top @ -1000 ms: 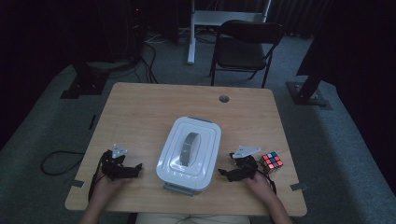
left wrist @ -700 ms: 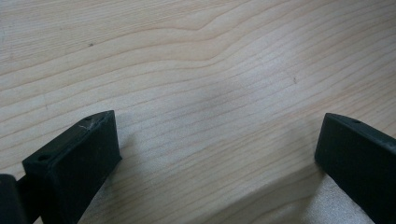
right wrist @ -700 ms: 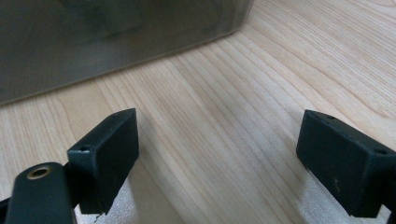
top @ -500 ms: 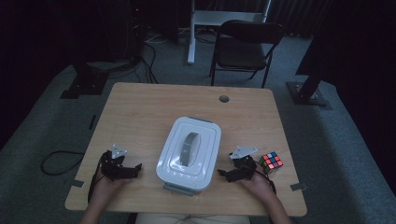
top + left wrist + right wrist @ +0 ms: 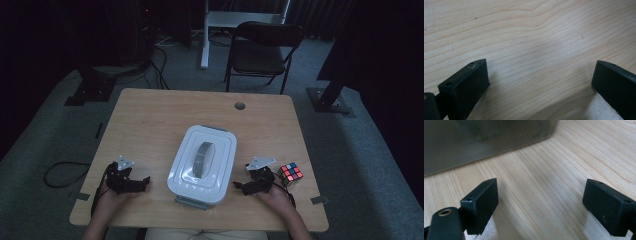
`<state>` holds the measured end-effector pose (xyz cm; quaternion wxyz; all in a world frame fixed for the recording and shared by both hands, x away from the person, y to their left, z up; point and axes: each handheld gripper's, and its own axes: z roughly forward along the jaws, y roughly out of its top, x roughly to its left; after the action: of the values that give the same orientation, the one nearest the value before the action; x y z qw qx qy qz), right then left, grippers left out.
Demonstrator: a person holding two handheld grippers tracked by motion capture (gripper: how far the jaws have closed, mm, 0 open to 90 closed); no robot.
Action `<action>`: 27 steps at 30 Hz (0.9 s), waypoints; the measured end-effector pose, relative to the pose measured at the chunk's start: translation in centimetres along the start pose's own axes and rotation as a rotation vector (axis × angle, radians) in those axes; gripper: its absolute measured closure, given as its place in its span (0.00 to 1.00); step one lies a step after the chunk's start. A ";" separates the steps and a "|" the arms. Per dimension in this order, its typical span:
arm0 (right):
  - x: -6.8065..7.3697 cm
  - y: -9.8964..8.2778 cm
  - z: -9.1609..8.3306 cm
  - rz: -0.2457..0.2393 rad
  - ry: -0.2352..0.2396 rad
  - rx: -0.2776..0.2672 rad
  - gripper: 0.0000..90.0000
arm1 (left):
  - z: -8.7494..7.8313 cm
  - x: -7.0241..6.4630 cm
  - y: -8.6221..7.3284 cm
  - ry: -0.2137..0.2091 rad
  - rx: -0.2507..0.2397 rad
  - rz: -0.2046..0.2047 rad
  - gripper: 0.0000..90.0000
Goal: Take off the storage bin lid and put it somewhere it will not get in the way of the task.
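Btwn both wide-open, empty hand-held grippers [image 5: 146,180] [image 5: 237,186]: lidded white box [image 5: 202,165], contents hidden.

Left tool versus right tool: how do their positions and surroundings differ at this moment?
The left tool lies apart from the white lidded box, with bare table ahead; the right tool points at the box's side from close by. The right tool has a colour cube beside it; the left has none. Both rest open on the table, holding nothing.

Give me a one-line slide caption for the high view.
White lidded container on a wooden table, open grippers left and right, puzzle cube nearby.
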<state>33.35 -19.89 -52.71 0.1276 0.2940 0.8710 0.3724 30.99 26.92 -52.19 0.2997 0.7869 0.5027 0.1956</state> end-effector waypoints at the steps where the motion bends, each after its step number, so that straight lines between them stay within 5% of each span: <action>1: 0.0 0.0 0.0 0.000 0.000 0.000 0.14 | -0.1 0.1 0.1 -0.005 0.012 -0.009 0.02; 11: 0.0 0.0 0.0 0.000 0.000 0.000 0.14 | -1.4 0.1 0.9 -0.028 0.028 -0.055 0.02; 19: 0.0 0.0 0.0 0.000 0.000 0.000 0.14 | -3.7 -1.0 3.0 -0.037 -0.002 -0.014 0.02; 27: 0.0 0.0 0.0 0.000 0.000 0.000 0.14 | -7.0 -2.4 5.9 -0.073 -0.089 0.052 0.02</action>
<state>33.34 -19.91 -52.71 0.1276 0.2939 0.8710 0.3724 29.67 24.77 -43.10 0.3473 0.7922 0.4617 0.1965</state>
